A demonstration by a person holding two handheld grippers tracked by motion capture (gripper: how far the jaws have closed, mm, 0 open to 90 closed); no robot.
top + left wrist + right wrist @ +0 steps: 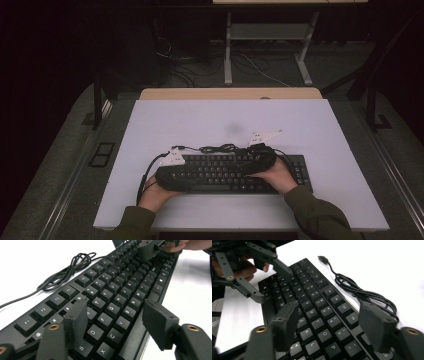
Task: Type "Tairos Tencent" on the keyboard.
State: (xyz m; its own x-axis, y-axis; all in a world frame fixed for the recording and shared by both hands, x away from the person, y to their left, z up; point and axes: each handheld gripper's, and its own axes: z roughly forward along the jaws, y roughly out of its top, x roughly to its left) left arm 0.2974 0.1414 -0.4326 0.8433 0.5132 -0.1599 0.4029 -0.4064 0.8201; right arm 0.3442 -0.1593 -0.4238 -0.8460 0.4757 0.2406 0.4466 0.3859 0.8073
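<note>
Black and matte, the keyboard (227, 173) lies flat across the near half of the white table (200, 120), long side running left to right, with both grippers set over it. The left gripper (113, 320) hovers above the keyboard's left end; its jaws stand apart, one over the letter rows and the other out past the front edge by the bottom row, and neither pad presses on anything. The right gripper (332, 325) hangs over the right half of the keys — its jaws are also spread, one above the keys and one at the rear edge, nothing clamped between them. The keyboard's cable (217, 148) lies bundled in loose loops on the table just behind the keyboard, and its plug (322, 258) rests free on the white surface. Both hands (155, 195) grip the gripper bodies from the near side — sleeves in dark green.
</note>
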